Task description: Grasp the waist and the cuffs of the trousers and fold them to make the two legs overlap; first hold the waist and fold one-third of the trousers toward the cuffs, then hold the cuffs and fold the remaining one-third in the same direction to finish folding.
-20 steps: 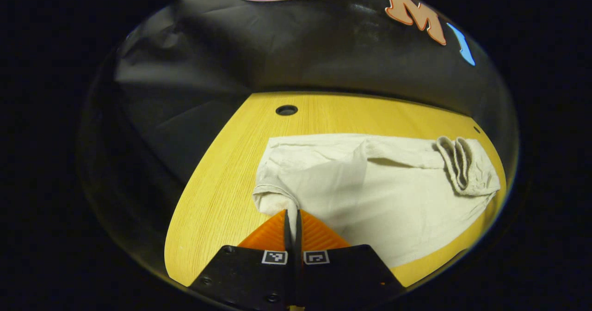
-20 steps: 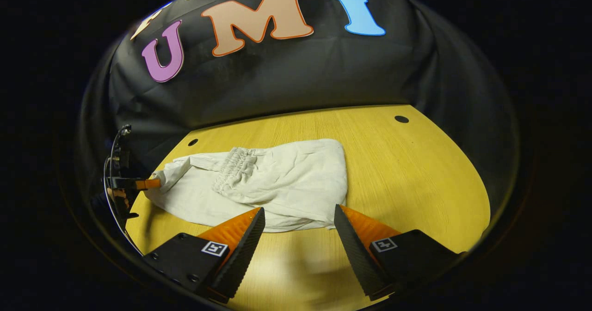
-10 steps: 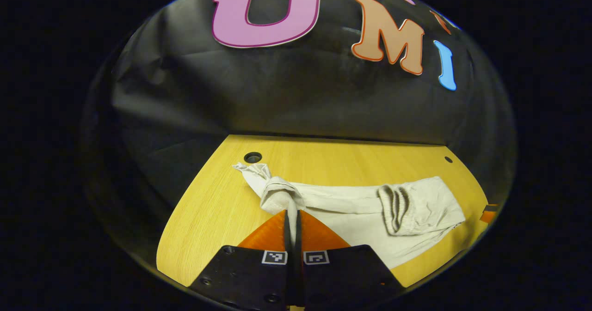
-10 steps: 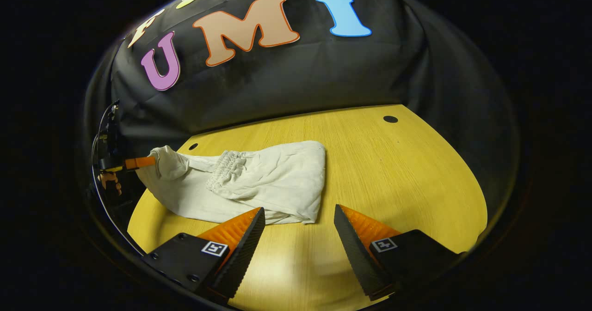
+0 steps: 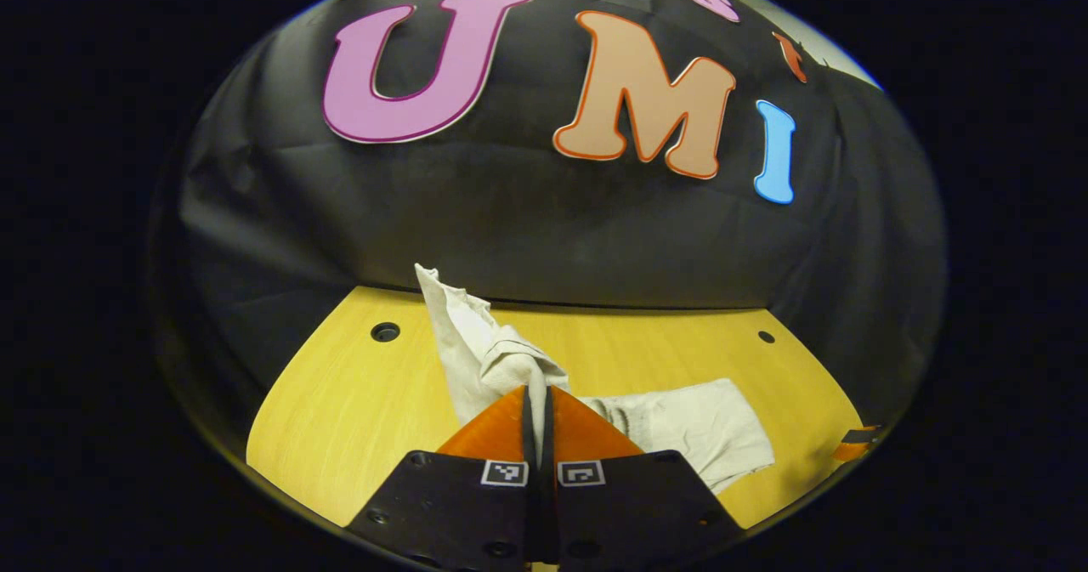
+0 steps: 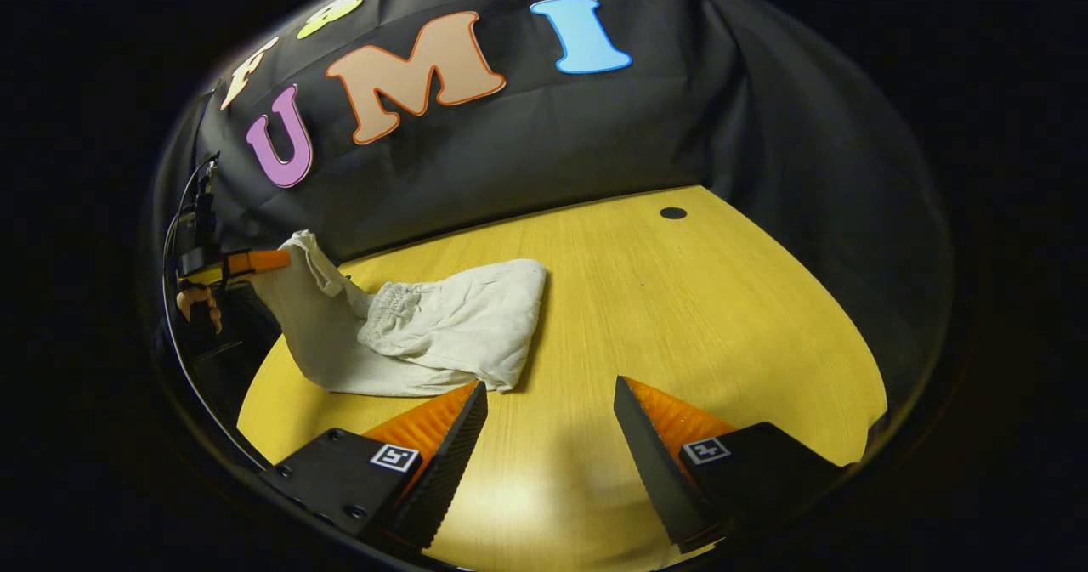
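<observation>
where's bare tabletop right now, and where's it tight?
Free: the wide stretch of table from the trousers out to the edge hole, ahead of the open right gripper. Tight: the other end, where the left gripper holds the cuff end lifted.

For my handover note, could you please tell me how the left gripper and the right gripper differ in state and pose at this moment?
The left gripper is shut on the cream cotton trousers; the right gripper is open and holds nothing. The left lifts one end of the trousers off the yellow wooden table; the right hangs over bare tabletop beside the folded part. Both face the black cloth wall.
</observation>
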